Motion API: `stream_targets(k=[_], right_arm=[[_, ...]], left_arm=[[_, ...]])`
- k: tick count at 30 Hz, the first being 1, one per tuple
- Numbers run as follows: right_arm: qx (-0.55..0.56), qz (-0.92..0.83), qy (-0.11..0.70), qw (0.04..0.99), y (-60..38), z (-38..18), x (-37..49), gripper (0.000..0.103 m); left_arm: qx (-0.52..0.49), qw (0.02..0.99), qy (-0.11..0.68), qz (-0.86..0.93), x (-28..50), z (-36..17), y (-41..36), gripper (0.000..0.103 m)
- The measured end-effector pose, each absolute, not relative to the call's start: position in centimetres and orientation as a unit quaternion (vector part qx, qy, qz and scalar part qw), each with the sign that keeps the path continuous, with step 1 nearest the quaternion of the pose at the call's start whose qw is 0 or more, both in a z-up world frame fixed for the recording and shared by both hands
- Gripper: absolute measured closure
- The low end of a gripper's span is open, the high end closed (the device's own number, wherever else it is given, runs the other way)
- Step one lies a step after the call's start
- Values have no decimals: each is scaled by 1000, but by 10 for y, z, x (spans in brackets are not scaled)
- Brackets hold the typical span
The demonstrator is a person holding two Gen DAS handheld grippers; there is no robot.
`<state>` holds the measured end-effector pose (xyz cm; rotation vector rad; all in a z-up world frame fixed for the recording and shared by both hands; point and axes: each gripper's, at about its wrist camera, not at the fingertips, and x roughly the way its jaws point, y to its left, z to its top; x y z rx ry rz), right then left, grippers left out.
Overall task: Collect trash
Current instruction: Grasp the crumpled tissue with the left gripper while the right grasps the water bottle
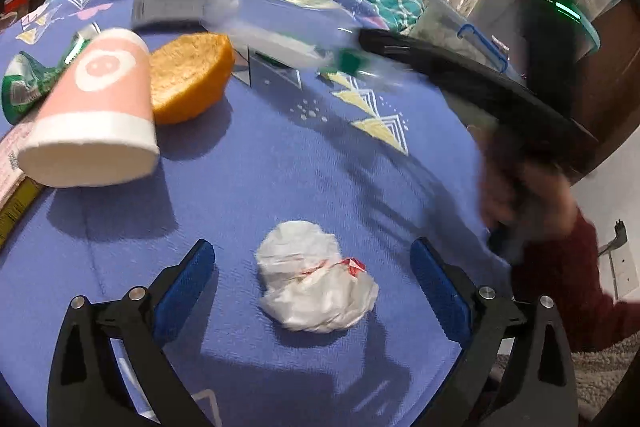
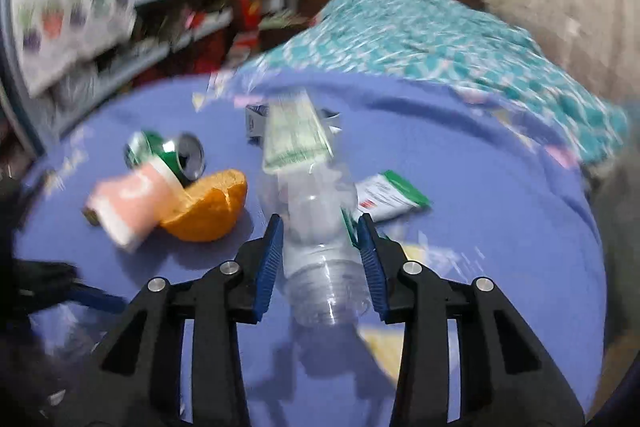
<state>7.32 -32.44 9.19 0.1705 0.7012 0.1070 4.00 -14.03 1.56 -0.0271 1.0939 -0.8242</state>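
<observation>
Trash lies scattered over the purple patterned bedsheet (image 1: 280, 155). Right gripper (image 2: 320, 227) grips a clear plastic bottle (image 2: 316, 227), seemingly lifted and blurred. Left gripper (image 1: 312, 255) hovers, jaws wide, around a crumpled white plastic wad (image 1: 312, 279); closing on it looks next.

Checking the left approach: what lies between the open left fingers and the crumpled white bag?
Only bare purple bedsheet on either side of the crumpled white bag, per the left wrist view.
</observation>
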Motion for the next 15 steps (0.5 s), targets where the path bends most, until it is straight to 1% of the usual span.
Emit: stream_targets(k=[1, 2, 4, 6, 7, 9, 10, 11, 12, 13, 14, 15], right_arm=[[107, 40, 341, 933, -334, 89, 53, 73], [127, 29, 343, 930, -342, 86, 37, 96], [168, 6, 355, 920, -355, 72, 2, 96], [185, -6, 376, 908, -359, 54, -30, 95], [191, -8, 383, 904, -360, 48, -38, 93], [213, -13, 385, 898, -367, 44, -49, 92], [229, -12, 378, 897, -371, 44, -53, 92], [242, -10, 371, 896, -375, 45, -53, 92], [255, -11, 364, 896, -379, 45, -50, 88], [260, -12, 362, 895, -380, 46, -46, 67], [262, -13, 356, 897, -380, 47, -41, 18], [256, -10, 334, 907, -377, 50, -37, 4]], left_arm=[[-10, 772, 508, -382, 40, 14, -143, 9], [-3, 771, 510, -381, 38, 11, -145, 9], [17, 774, 511, -372, 35, 5, -151, 9], [39, 784, 499, -366, 28, 4, -155, 9], [45, 787, 496, -364, 29, 3, -156, 9], [63, 796, 487, -354, 24, 3, -161, 19], [75, 800, 482, -350, 27, 3, -163, 35], [88, 803, 477, -346, 25, 3, -165, 49], [93, 804, 475, -345, 24, 3, -166, 54], [91, 802, 478, -346, 25, 5, -168, 61], [84, 800, 482, -348, 27, 5, -167, 64], [79, 798, 485, -348, 27, 5, -165, 65]])
